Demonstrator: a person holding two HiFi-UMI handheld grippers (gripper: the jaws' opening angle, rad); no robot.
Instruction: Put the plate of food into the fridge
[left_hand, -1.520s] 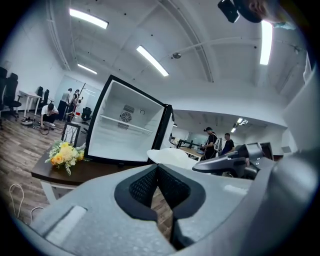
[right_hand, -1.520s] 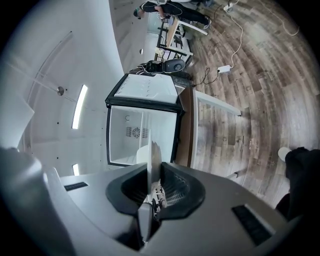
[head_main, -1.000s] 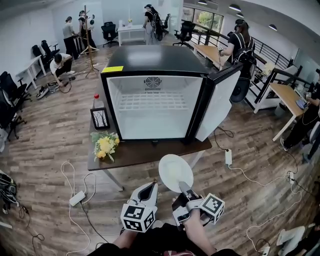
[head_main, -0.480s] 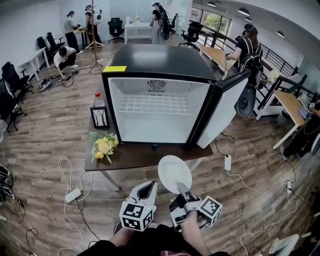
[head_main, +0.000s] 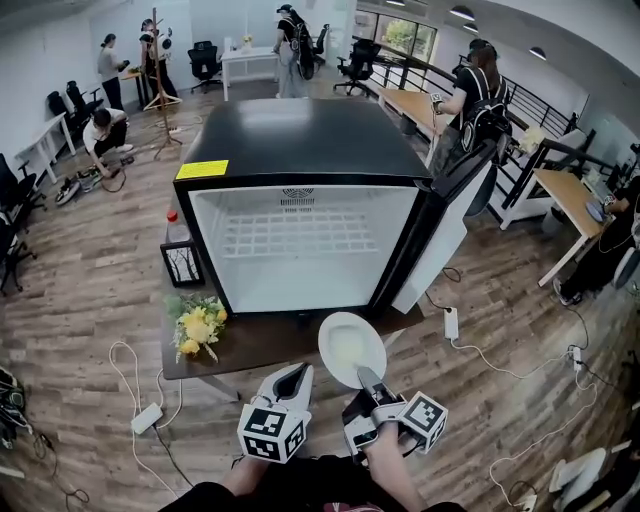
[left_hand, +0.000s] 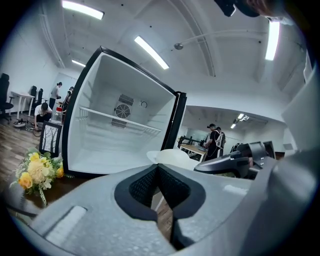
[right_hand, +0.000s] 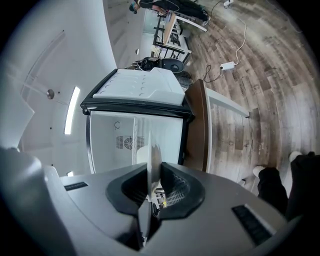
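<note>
The person has stepped closer. The open fridge (head_main: 300, 140) looms larger at twelve o'clock, and the plate (head_main: 350, 345), pinched at its near rim by the right gripper (head_main: 366, 376), now overhangs the table (head_main: 260, 340) edge. At the plate's nine o'clock the left gripper (head_main: 297, 372) is pressed together and empty. I'd judge only the reach inside remains.

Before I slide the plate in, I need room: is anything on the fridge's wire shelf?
No, the wire shelf inside the open fridge is bare.
</note>
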